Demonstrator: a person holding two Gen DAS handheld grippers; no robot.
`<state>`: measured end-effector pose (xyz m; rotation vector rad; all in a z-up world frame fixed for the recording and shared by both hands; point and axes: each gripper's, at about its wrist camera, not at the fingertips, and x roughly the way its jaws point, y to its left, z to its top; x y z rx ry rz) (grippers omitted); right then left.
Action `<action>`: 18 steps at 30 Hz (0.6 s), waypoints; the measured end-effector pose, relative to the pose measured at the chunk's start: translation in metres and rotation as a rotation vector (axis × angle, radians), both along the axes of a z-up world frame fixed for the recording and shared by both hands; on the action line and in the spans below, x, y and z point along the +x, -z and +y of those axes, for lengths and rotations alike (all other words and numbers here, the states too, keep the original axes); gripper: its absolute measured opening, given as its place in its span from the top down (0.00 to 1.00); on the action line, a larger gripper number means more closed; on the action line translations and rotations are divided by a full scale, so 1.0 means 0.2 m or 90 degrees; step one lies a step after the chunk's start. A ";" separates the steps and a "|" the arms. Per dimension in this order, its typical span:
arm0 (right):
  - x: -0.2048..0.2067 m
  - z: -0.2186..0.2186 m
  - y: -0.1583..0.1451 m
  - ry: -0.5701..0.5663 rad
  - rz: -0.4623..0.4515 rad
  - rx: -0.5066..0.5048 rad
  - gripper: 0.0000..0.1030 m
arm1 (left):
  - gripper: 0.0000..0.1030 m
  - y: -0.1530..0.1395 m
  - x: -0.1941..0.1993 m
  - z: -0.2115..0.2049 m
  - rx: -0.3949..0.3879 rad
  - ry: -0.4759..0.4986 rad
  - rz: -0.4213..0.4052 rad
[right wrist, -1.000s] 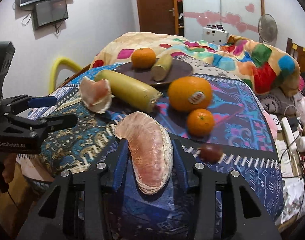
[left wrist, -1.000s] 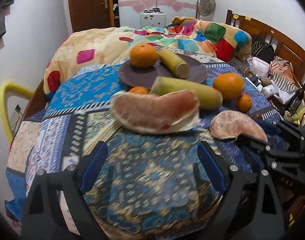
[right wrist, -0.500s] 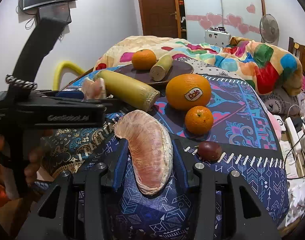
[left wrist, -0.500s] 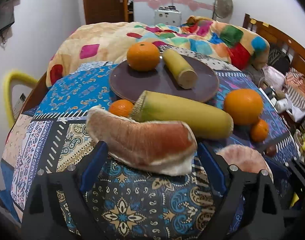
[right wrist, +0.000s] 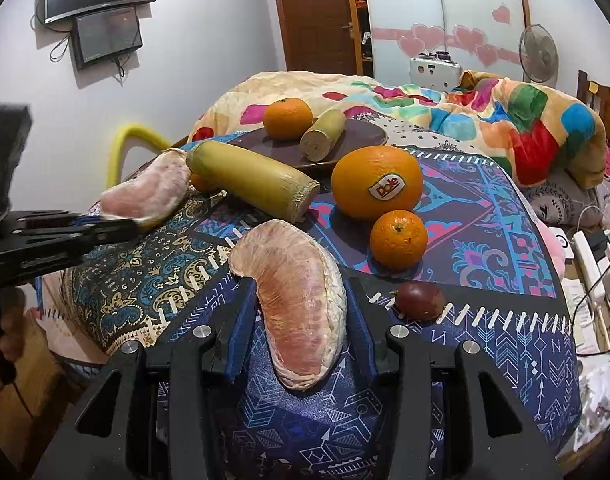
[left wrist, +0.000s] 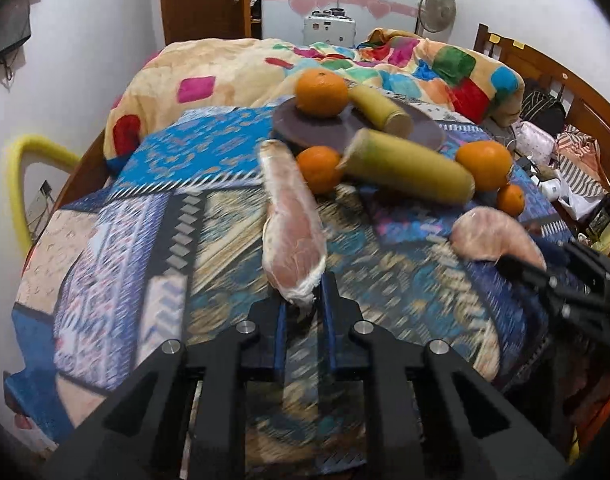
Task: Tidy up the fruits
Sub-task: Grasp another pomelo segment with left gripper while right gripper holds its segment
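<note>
My left gripper (left wrist: 303,300) is shut on the near tip of a peeled pomelo segment (left wrist: 291,220), which stretches away over the patterned cloth; it also shows in the right wrist view (right wrist: 147,196). My right gripper (right wrist: 299,300) is shut on a second pomelo segment (right wrist: 301,300), also seen in the left wrist view (left wrist: 493,236). A brown plate (left wrist: 333,132) holds an orange (left wrist: 322,92) and a short sugarcane piece (left wrist: 379,110). A long sugarcane piece (left wrist: 409,170), a large Dole orange (right wrist: 377,188), two small oranges (right wrist: 399,238) (left wrist: 319,168) and a dark passion fruit (right wrist: 419,300) lie on the cloth.
The round table's patterned cloth (left wrist: 153,216) drops off at the near edge. A bed with a colourful quilt (left wrist: 233,64) lies behind. A yellow chair back (left wrist: 21,168) stands at the left. Cables and clutter (right wrist: 593,264) sit at the right.
My left gripper has closed on the end of the first pomelo segment, which now points away instead of lying crosswise. My right gripper still holds the second segment.
</note>
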<state>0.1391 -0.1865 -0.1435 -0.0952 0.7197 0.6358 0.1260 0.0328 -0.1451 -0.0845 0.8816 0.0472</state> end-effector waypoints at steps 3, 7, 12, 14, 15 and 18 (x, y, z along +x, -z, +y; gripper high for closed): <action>0.00 0.01 -0.01 0.000 0.005 -0.004 0.59 | 0.85 0.01 -0.07 0.09 -0.036 0.001 0.013; 0.01 0.02 -0.01 -0.003 0.006 -0.020 0.58 | 0.79 0.01 -0.12 0.13 -0.031 0.013 0.022; 0.02 0.04 -0.01 -0.011 0.005 -0.039 0.56 | 0.53 0.02 -0.12 0.18 0.012 0.005 0.038; 0.02 0.04 -0.01 -0.016 0.004 -0.046 0.55 | 0.45 0.02 -0.12 0.20 0.014 -0.005 0.038; 0.02 0.04 -0.01 -0.019 0.003 -0.051 0.55 | 0.44 0.02 -0.12 0.23 0.009 -0.008 0.039; 0.03 0.05 -0.01 -0.026 0.005 -0.054 0.53 | 0.44 0.01 -0.13 0.26 0.001 -0.006 0.037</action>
